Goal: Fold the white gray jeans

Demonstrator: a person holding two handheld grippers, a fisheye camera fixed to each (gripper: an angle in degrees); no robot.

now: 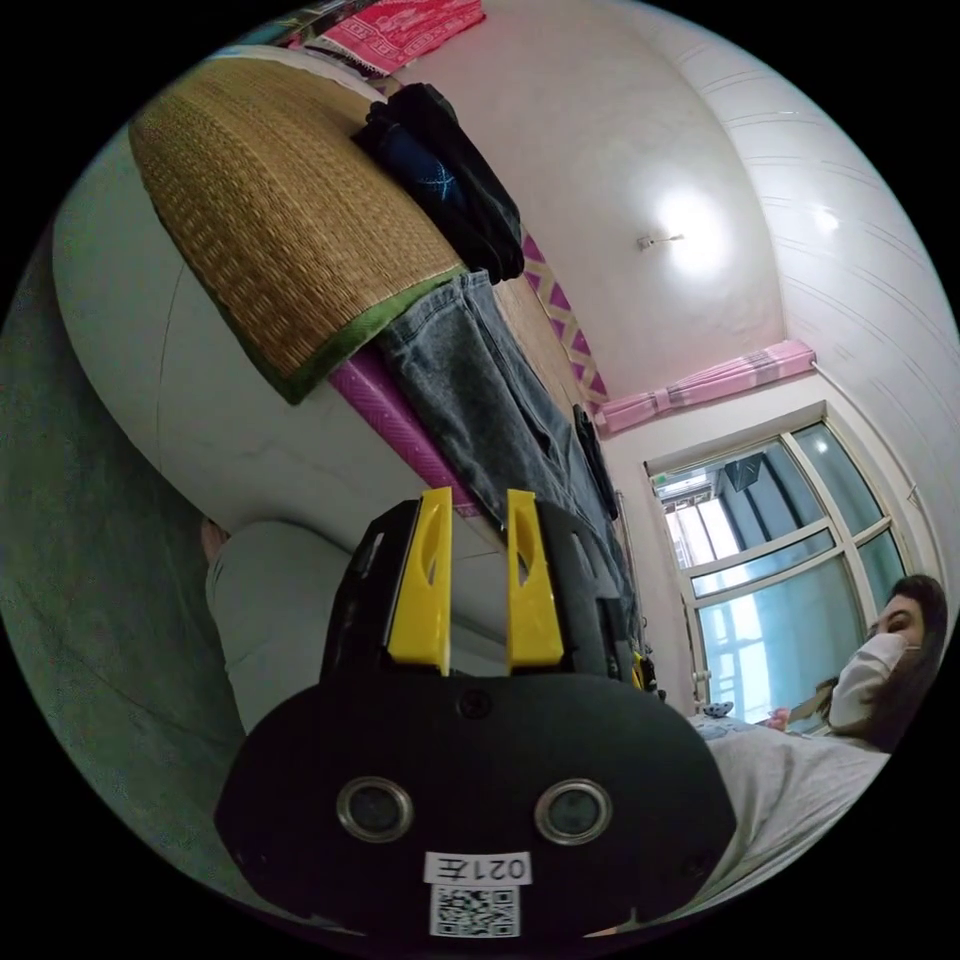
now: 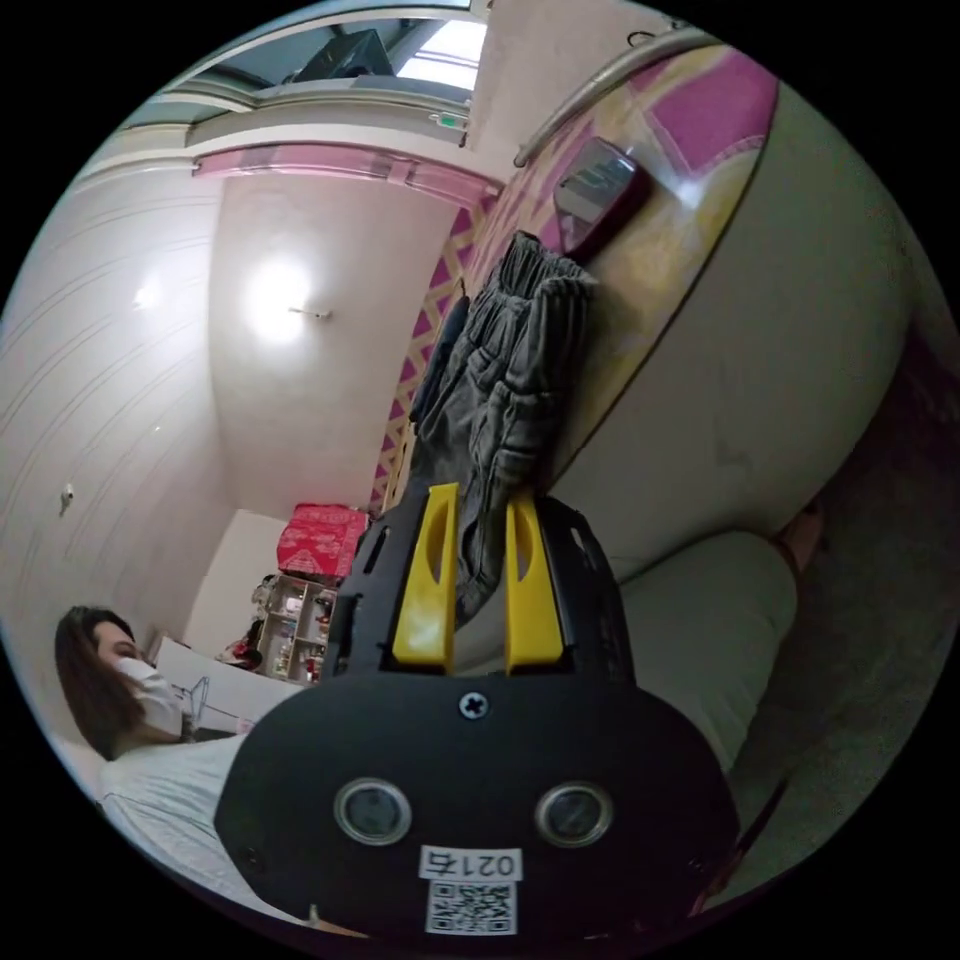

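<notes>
I see the faded grey denim jeans [image 1: 480, 400] lying along the edge of a wide bed-like platform [image 1: 130, 300], one leg end flat beside a woven straw mat with green binding [image 1: 270, 240]; in the right gripper view their bunched, creased end [image 2: 510, 400] hangs over the rim. On the mat sits a folded pile of dark clothes [image 1: 450, 180]. My left gripper [image 1: 478, 570] has its yellow jaws parted, nothing between them (cloth just past the tips). My right gripper [image 2: 478, 580] has a fold of denim between its jaws; I cannot tell whether they press it.
</notes>
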